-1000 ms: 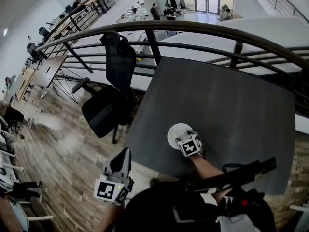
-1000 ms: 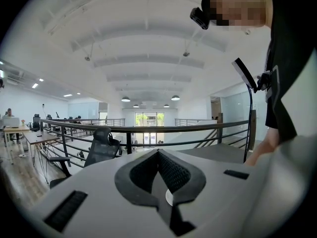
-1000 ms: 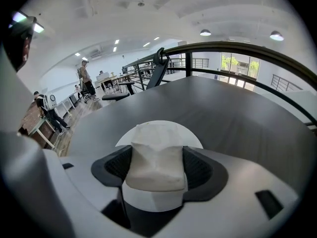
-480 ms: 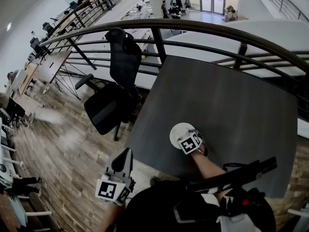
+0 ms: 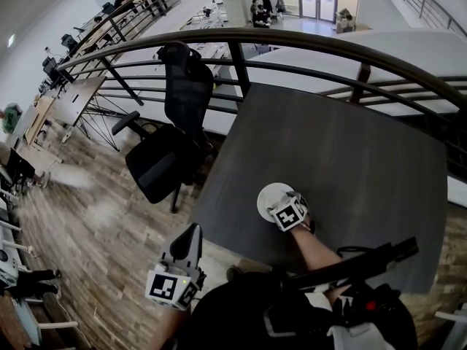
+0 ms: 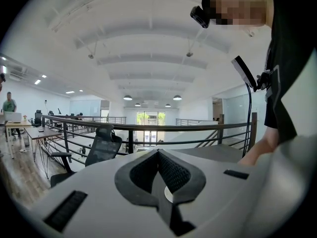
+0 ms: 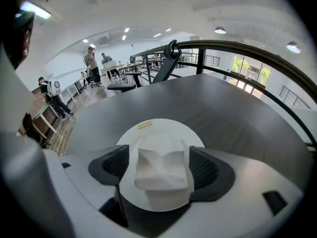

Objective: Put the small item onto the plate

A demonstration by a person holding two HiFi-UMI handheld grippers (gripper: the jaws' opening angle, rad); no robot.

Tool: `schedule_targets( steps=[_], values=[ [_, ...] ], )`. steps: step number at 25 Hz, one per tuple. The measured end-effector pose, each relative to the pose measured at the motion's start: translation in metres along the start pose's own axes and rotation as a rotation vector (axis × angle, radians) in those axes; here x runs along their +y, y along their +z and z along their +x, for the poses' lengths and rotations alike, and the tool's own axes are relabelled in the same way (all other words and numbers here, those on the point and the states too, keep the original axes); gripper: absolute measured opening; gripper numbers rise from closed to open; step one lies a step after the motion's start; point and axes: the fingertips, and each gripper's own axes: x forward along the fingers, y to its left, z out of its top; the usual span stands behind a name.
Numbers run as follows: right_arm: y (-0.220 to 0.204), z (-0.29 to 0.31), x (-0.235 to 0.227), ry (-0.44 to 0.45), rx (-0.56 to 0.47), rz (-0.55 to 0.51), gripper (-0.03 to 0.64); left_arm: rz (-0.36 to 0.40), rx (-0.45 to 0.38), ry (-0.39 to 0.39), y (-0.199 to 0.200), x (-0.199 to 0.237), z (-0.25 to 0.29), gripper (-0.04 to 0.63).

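Had just been opening the right gripper (image 7: 159, 155) jaws around the small item (image 7: 161, 168), set on the plate (image 7: 148, 128) (seemingly touching neither jaw). Held the left gripper (image 6: 158, 155) jaws together, empty. Needed only to withdraw.

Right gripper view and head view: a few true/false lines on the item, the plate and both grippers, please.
1. The item lies on the plate. True.
2. The right gripper is clamped on the item. False: its jaws have just been opening and stand clear of the item between them.
3. The left gripper hangs over the table. False: it is off the table's near edge, over the floor.
4. The left gripper's jaws are together with nothing held. True.
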Motion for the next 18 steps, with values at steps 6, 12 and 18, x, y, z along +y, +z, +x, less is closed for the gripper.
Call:
schedule_targets(
  steps=[6,12,18],
  values=[
    [0.020,-0.018,0.001,-0.043,-0.119,0.021,0.360,0.003,0.005,-0.036,-0.004,0.001,0.000,0.005],
    [0.051,-0.044,0.008,-0.051,-0.260,0.082,0.360,0.000,-0.023,-0.086,-0.008,0.008,0.005,0.005],
    [0.080,-0.091,0.009,-0.095,-0.436,0.134,0.279,0.008,-0.040,-0.162,-0.011,0.004,0.009,0.005]
  ],
)
